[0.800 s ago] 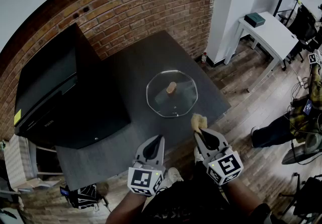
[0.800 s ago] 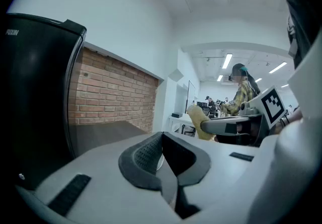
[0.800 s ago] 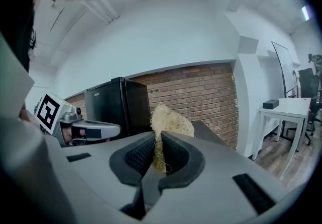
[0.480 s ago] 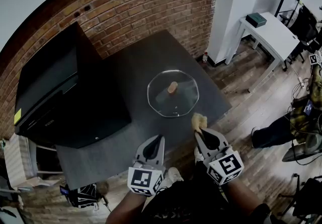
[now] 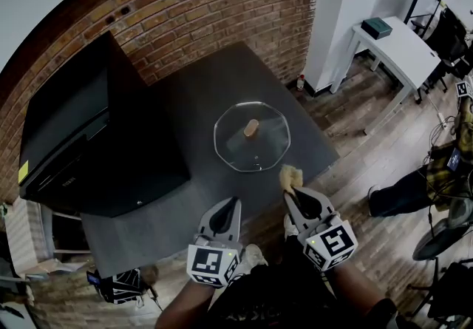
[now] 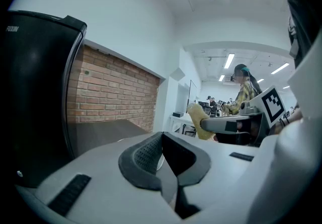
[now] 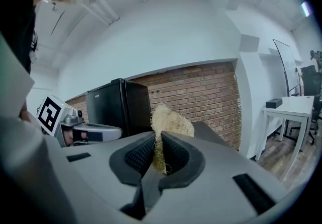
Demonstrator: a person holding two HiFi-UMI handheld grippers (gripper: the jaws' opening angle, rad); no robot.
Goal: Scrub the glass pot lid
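A clear glass pot lid point(image 5: 252, 137) with a cork-coloured knob point(image 5: 251, 128) lies flat on the dark table point(image 5: 185, 106). My right gripper point(image 5: 295, 191) hovers at the table's near edge, just in front of the lid, shut on a tan fibrous scrubber point(image 5: 289, 178). The scrubber point(image 7: 168, 126) sticks up between the pads of that gripper point(image 7: 160, 155). My left gripper point(image 5: 230, 207) is held over the table's near edge, to the lid's near left. Its jaws point(image 6: 162, 152) meet with nothing between them. The right gripper with its scrubber point(image 6: 200, 121) shows from the side there.
A black mini fridge point(image 5: 81, 135) stands on the table's left part, against a brick wall point(image 5: 214, 2). A white desk point(image 5: 395, 46) is at the far right, over a wooden floor point(image 5: 384, 165). The table edge falls away right under both grippers.
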